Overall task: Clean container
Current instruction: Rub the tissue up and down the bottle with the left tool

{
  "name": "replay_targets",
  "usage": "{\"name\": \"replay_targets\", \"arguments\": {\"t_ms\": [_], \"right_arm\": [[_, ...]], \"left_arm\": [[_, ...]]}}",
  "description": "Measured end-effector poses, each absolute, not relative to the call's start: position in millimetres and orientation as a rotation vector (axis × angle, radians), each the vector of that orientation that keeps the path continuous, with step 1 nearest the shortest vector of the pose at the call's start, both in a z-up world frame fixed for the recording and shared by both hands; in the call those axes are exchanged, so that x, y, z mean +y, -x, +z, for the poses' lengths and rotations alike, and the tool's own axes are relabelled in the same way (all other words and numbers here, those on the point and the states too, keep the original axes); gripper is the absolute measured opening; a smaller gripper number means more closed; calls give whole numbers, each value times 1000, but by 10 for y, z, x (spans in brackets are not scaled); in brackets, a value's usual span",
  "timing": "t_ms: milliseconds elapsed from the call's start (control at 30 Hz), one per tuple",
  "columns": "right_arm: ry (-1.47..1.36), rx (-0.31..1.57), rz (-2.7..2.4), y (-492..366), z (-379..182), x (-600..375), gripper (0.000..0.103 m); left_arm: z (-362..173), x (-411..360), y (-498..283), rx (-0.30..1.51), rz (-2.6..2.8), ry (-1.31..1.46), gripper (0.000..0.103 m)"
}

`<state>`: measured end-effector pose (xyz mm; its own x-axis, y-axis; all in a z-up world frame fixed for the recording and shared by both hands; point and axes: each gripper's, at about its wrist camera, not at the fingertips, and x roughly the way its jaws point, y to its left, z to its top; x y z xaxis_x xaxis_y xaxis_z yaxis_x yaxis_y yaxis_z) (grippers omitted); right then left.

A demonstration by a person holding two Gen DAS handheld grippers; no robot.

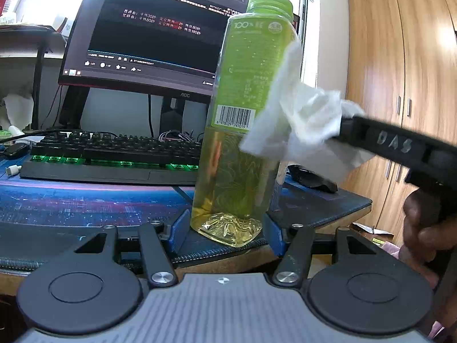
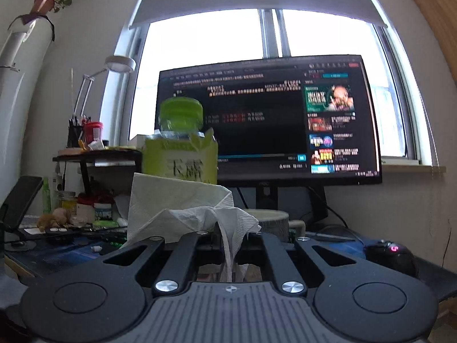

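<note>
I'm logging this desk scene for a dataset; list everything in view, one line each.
Clear plastic bottle with green cap and label: one, yellow-green liquid, upright at desk edge between the left pads.
White paper towel: one, crumpled, against the bottle's side.
Black monitor: one, lit, behind the bottle.
Black keyboard: one, green backlight, under the monitor.
Black mouse: one, red light, desk's right.
Blue desk mat: one, under everything.
Wooden wardrobe: one, brown, right wall.
Left gripper: black, blue pads, around the bottle's base.
Right gripper: black, pinching the towel.
</note>
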<state>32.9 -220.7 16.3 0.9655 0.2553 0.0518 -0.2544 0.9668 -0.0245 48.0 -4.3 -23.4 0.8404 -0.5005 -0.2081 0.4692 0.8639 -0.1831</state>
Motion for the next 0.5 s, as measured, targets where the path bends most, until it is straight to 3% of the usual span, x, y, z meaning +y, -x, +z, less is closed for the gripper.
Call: {"name": "replay_targets", "arguments": {"t_ms": [500], "right_arm": [[49, 0, 228, -441, 76, -2184, 7]], "left_arm": [[-228, -41, -510, 258, -518, 120, 61]]}}
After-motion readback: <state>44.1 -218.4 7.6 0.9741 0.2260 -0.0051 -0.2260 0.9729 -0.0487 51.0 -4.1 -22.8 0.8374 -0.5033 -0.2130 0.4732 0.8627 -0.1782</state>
